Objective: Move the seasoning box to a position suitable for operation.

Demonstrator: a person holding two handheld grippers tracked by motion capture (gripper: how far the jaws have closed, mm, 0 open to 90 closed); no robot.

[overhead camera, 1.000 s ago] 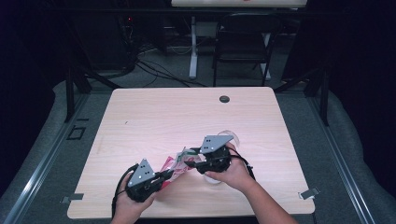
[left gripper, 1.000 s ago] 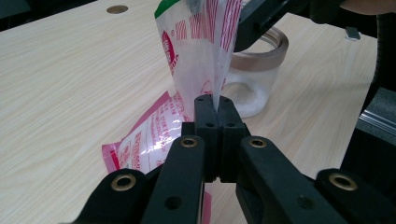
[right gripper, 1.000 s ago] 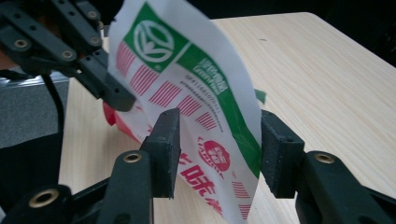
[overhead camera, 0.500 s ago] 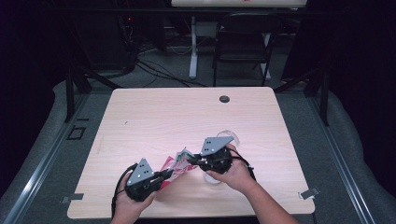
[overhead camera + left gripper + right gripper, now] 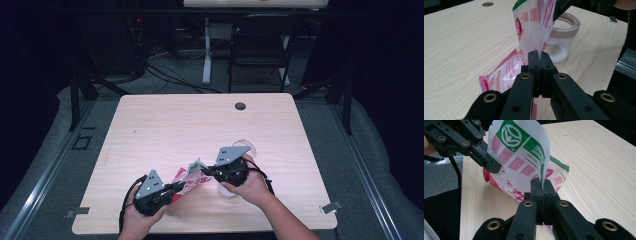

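A plastic bag (image 5: 186,178), white with red stripes and a green logo, is held up off the table between both grippers. My left gripper (image 5: 176,189) is shut on the bag's lower edge, seen close in the left gripper view (image 5: 538,53). My right gripper (image 5: 203,171) is shut on the bag's upper edge (image 5: 541,181). The bag (image 5: 521,157) bulges between the two holds, and the left gripper (image 5: 491,166) pinches its far side. A glass jar (image 5: 564,35) with a tan rim and white contents stands just behind the bag (image 5: 531,25), under the right hand (image 5: 250,185).
The wooden table (image 5: 165,130) has a round cable hole (image 5: 240,106) near its far edge. A folding chair (image 5: 260,45) and cables stand on the floor beyond the table. The table's front edge lies close under both hands.
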